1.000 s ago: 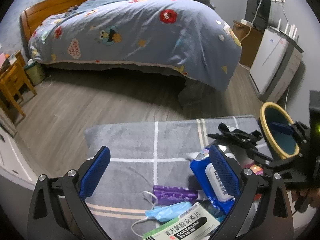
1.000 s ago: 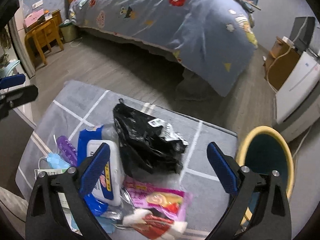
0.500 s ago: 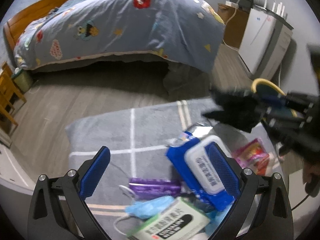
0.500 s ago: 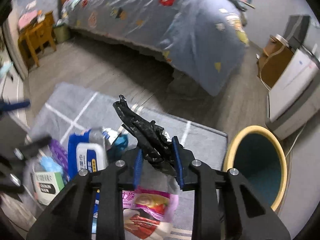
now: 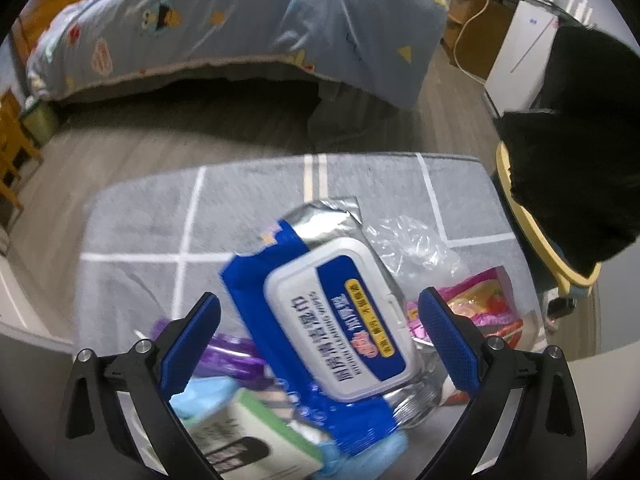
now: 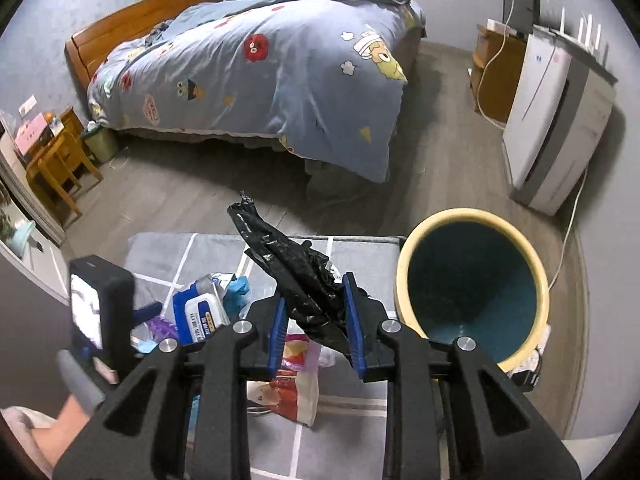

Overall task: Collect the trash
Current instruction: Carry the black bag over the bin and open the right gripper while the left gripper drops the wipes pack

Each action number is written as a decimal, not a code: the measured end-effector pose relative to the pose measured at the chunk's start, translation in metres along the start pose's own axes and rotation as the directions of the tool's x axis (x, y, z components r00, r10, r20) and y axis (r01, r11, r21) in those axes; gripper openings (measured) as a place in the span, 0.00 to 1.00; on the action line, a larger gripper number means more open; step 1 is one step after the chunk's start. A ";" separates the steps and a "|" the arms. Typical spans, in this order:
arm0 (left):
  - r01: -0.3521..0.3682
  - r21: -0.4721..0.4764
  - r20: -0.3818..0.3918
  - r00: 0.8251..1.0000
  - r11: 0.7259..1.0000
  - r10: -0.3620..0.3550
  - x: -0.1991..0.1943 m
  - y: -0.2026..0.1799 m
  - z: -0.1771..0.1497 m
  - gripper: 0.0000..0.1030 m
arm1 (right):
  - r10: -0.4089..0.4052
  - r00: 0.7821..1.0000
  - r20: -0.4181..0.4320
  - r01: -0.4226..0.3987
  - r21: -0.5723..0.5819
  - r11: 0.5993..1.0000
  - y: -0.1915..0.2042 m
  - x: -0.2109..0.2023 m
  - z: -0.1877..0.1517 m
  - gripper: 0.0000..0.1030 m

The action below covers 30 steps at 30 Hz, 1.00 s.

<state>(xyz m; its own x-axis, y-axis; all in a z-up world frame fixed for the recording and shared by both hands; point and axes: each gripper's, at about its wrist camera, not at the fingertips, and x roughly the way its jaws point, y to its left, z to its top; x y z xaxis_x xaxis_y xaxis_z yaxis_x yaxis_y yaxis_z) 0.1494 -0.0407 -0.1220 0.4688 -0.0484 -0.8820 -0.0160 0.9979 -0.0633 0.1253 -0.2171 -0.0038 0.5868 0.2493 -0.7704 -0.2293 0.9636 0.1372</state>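
Observation:
My right gripper point(image 6: 314, 308) is shut on a crumpled black plastic bag point(image 6: 288, 260) and holds it above the grey mat, just left of the yellow-rimmed bin point(image 6: 472, 280). My left gripper point(image 5: 316, 340) is open over a blue wet-wipes pack point(image 5: 332, 320), its jaws on either side of the pack and not closed on it. Around the pack lie a purple tube point(image 5: 228, 356), a green-and-white medicine box point(image 5: 248, 436), a clear plastic wrapper point(image 5: 412, 244) and a pink snack wrapper point(image 5: 476, 304). The black bag also shows at the right in the left wrist view point(image 5: 572, 152).
The grey mat point(image 5: 248, 208) with white lines lies on a wood floor. A bed point(image 6: 260, 76) with a blue quilt stands behind it. A white appliance point(image 6: 552, 120) with a cable and a wooden cabinet point(image 6: 496, 76) stand at the right; wooden stools point(image 6: 56, 168) at the left.
My right gripper closed on the black bag, lifted it and moved right toward the bin. My left gripper moved right and closer over the wipes pack.

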 end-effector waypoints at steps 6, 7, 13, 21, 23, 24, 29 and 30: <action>-0.073 -0.017 -0.024 0.997 0.997 0.073 0.021 -0.004 -0.004 0.95 | 0.004 1.000 0.010 -0.004 -0.010 1.000 -0.006 0.008 -0.003 0.25; -0.079 -0.021 -0.032 0.996 0.997 0.078 0.024 -0.004 -0.005 0.95 | 0.013 1.000 0.003 -0.013 -0.006 1.000 -0.008 0.011 -0.002 0.25; 0.014 -0.058 -0.023 1.000 0.998 -0.016 0.025 0.005 -0.004 0.93 | 0.019 1.000 0.002 -0.019 -0.050 0.999 -0.008 0.013 -0.005 0.25; 0.000 -0.007 0.023 1.000 1.000 0.001 0.014 0.004 -0.003 0.83 | 0.034 0.999 0.006 -0.034 -0.043 0.998 -0.019 0.011 -0.005 0.25; -0.022 0.017 0.063 0.998 1.000 0.021 0.004 0.001 -0.001 0.82 | 0.035 0.999 0.012 -0.035 -0.038 0.999 -0.022 0.009 -0.005 0.25; -0.037 0.039 0.091 0.995 0.999 0.034 -0.003 -0.001 0.001 0.82 | 0.035 0.999 0.016 -0.035 -0.036 0.999 -0.024 0.007 -0.004 0.25; -0.072 0.141 0.219 0.975 0.987 0.040 -0.042 -0.023 0.014 0.82 | 0.041 0.997 0.058 -0.041 -0.008 0.999 -0.036 -0.009 0.002 0.25; -0.072 0.152 0.239 0.970 0.986 0.034 -0.049 -0.027 0.016 0.82 | 0.043 0.997 0.070 -0.044 0.002 0.999 -0.040 -0.014 0.003 0.25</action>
<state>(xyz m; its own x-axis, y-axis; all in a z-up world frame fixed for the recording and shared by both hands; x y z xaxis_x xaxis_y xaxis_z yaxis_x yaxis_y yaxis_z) 0.1412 -0.0642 -0.0695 0.6656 -0.0026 -0.7463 0.0847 0.9938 0.0720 0.1292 -0.2587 0.0033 0.6294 0.2971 -0.7180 -0.2529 0.9520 0.1723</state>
